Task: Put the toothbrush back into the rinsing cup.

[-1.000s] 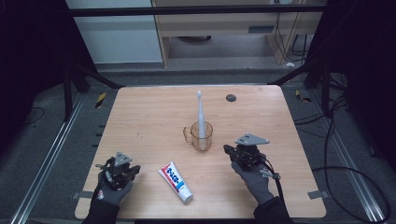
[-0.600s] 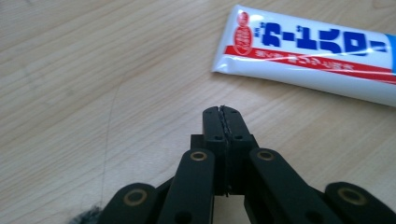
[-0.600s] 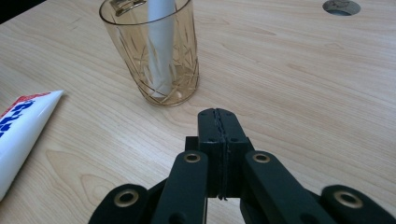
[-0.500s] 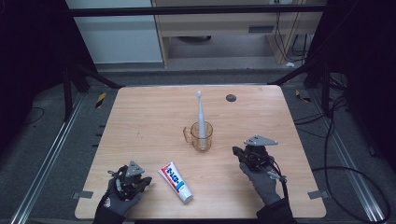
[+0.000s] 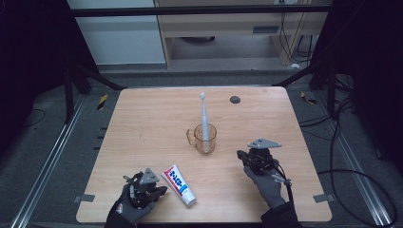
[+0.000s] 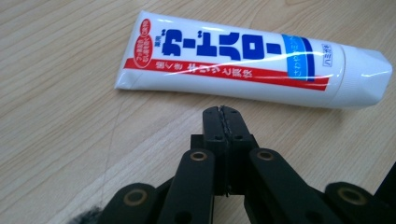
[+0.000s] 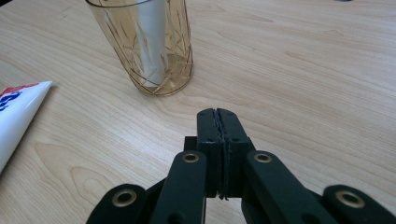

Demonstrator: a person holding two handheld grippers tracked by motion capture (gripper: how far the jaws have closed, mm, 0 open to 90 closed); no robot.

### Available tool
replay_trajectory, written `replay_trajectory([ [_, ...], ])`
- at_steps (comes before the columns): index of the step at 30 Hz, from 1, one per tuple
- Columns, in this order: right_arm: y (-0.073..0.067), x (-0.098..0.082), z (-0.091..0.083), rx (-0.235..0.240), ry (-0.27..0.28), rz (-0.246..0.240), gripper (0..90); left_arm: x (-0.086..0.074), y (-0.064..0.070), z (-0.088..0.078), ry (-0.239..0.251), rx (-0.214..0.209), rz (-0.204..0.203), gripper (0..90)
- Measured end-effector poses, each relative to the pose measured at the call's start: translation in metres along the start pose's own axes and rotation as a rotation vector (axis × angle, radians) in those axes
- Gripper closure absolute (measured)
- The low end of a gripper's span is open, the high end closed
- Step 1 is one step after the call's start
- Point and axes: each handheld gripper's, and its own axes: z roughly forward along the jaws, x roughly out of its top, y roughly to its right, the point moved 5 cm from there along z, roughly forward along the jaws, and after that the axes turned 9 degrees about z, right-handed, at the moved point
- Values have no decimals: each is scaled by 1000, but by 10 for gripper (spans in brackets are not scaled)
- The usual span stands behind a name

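A white toothpaste tube (image 5: 179,185) (image 6: 252,60) with red and blue print lies flat near the table's front edge. My left gripper (image 5: 159,191) (image 6: 223,111) sits just left of it, jaws shut and empty, tips a short way from the tube's side. An amber glass cup (image 5: 204,137) (image 7: 147,44) with a handle stands mid-table, and a white toothbrush (image 5: 204,116) (image 7: 152,42) stands upright in it. My right gripper (image 5: 243,156) (image 7: 217,114) rests to the cup's right, shut on nothing, pointing toward the cup.
The wooden table (image 5: 142,118) has a small dark round mark (image 5: 235,99) near its far edge. Cables (image 5: 332,175) trail off the right side, and black frame posts stand around the table.
My left gripper has moved right, closer to the toothpaste tube, after first dropping toward the front edge. My right gripper has drifted back toward the front right and settled.
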Motion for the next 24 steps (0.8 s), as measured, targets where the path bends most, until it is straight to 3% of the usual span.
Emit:
replay_trajectory([
  [6, -2, -1, 3, 4, -9, -7, 884, 9, 4, 10, -3, 4, 23, 900],
  [17, -4, -2, 5, 8, -12, -4, 878, 16, 10, 13, 21, -4, 37, 900],
  [24, -2, -2, 4, 2, -13, -3, 877, 11, 9, 15, -11, 28, 41, 900],
])
